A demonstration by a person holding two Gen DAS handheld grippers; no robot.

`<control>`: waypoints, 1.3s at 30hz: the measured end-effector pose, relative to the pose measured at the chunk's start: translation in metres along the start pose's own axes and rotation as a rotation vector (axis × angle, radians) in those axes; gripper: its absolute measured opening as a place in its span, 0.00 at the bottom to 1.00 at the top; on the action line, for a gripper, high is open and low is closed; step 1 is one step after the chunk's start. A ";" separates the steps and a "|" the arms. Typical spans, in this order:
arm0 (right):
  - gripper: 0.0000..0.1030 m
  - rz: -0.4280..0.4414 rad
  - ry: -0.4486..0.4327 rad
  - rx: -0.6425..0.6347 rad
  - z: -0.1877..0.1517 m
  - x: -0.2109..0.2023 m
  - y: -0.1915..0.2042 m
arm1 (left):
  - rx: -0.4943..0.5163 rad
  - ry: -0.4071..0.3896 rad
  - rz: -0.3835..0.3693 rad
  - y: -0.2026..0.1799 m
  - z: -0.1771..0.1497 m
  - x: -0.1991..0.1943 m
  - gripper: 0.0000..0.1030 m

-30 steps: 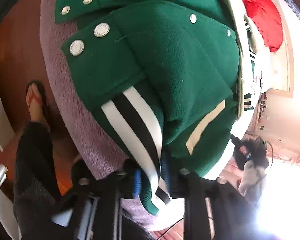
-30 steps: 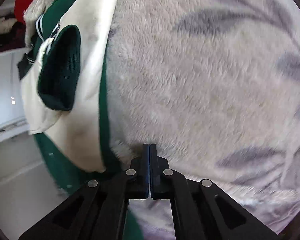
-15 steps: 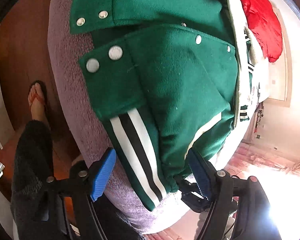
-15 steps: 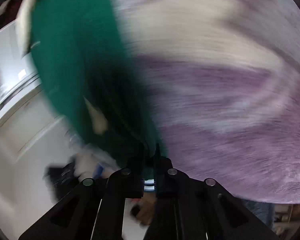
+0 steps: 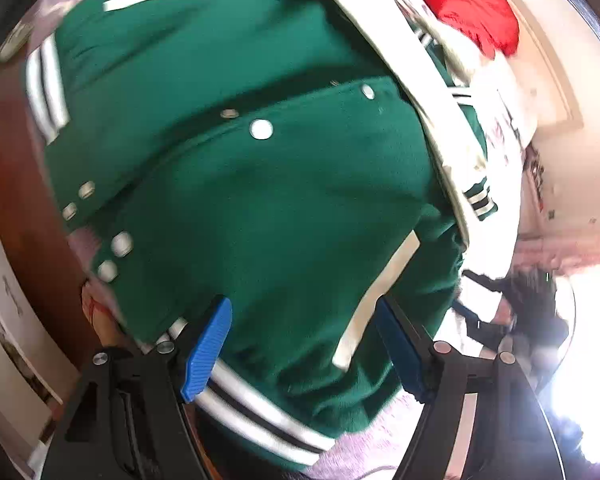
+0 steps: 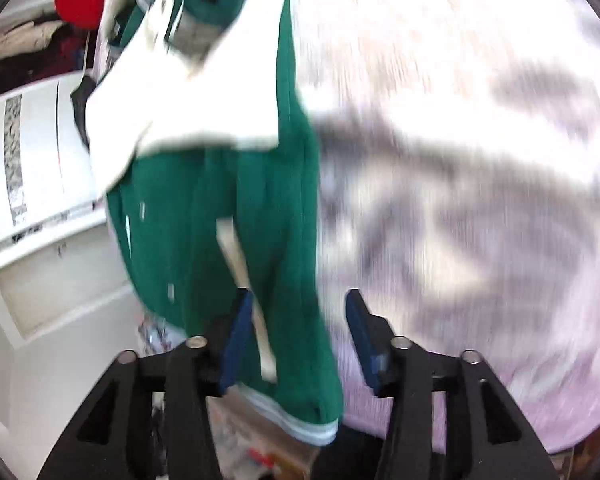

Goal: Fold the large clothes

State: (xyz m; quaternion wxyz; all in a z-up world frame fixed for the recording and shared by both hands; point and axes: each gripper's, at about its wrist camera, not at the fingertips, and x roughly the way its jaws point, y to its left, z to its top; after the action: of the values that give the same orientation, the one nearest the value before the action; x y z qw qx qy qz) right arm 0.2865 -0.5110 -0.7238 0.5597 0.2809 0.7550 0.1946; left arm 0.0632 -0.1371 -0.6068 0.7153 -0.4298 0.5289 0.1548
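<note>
A green varsity jacket (image 5: pixel 260 184) with white snap buttons, cream sleeves and a black-and-white striped hem lies on a fluffy lilac blanket (image 6: pixel 460 160). My left gripper (image 5: pixel 304 344) is open, its blue pads on either side of the jacket's lower front just above the striped hem, holding nothing. My right gripper (image 6: pixel 300 332) is open over the jacket's (image 6: pixel 220 220) green edge near the hem, where it meets the blanket. The right wrist view is blurred by motion.
A red garment (image 5: pixel 460 12) lies past the jacket's collar end. Wooden floor (image 5: pixel 24 200) and a person's foot show at the left. A white cabinet (image 6: pixel 40 200) stands beside the bed. The blanket's edge drops off near both grippers.
My left gripper let go of the striped hem, opened and moved further over the jacket. My right gripper swung from the blanket to the jacket's edge and opened.
</note>
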 end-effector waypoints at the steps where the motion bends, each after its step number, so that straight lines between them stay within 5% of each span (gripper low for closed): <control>1: 0.52 0.010 0.013 -0.006 0.011 0.008 0.000 | 0.016 0.006 0.016 -0.003 0.002 0.007 0.70; 2: 0.51 -0.029 0.019 -0.016 0.016 0.015 0.000 | 0.031 0.005 0.022 -0.006 0.004 0.012 0.70; 3: 0.38 -0.115 0.007 -0.035 0.019 0.019 -0.001 | 0.049 0.003 0.031 -0.008 0.005 0.015 0.70; 4: 0.14 -0.186 0.001 -0.045 0.016 0.024 -0.006 | 0.070 -0.003 0.048 -0.012 0.006 0.017 0.70; 9: 0.14 -0.220 0.010 -0.039 0.008 0.024 -0.006 | 0.152 0.002 0.060 -0.035 0.003 0.014 0.70; 11: 0.26 -0.189 0.036 -0.019 0.006 0.011 -0.008 | 0.221 0.025 0.066 -0.049 -0.003 0.014 0.70; 13: 0.56 -0.155 0.041 -0.005 0.008 -0.024 -0.024 | 0.344 0.068 0.077 -0.070 -0.016 0.017 0.70; 17: 0.59 -0.076 0.043 -0.004 0.004 -0.076 -0.047 | 0.595 0.194 0.099 -0.102 -0.059 0.039 0.70; 19: 0.77 -0.064 0.043 -0.021 0.007 -0.094 -0.059 | 0.698 0.281 0.100 -0.115 -0.089 0.059 0.70; 21: 0.91 -0.080 0.030 -0.046 0.014 -0.097 -0.058 | 0.794 0.313 0.167 -0.121 -0.115 0.078 0.70; 23: 0.92 -0.052 0.016 -0.058 0.029 -0.106 -0.061 | 0.911 0.304 0.290 -0.124 -0.135 0.100 0.70; 26: 0.99 0.029 -0.012 -0.052 0.059 -0.072 -0.051 | 0.910 0.268 0.307 -0.123 -0.136 0.107 0.65; 28: 1.00 0.112 -0.036 -0.049 0.084 -0.041 -0.024 | 0.875 0.214 0.315 -0.118 -0.129 0.102 0.30; 30: 1.00 0.172 -0.068 -0.063 0.114 -0.024 -0.009 | 0.843 0.190 0.298 -0.113 -0.121 0.093 0.14; 35: 1.00 0.315 -0.078 -0.091 0.184 0.017 0.026 | 0.798 0.120 0.262 -0.106 -0.107 0.063 0.09; 39: 1.00 0.299 -0.050 -0.075 0.214 0.046 0.047 | 0.766 0.083 0.238 -0.101 -0.093 0.043 0.08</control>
State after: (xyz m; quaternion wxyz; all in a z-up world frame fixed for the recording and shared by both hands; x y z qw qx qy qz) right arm 0.4903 -0.4497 -0.7926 0.5533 0.3737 0.6828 0.2966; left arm 0.0908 -0.2783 -0.6056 0.7789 -0.0739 0.6226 0.0106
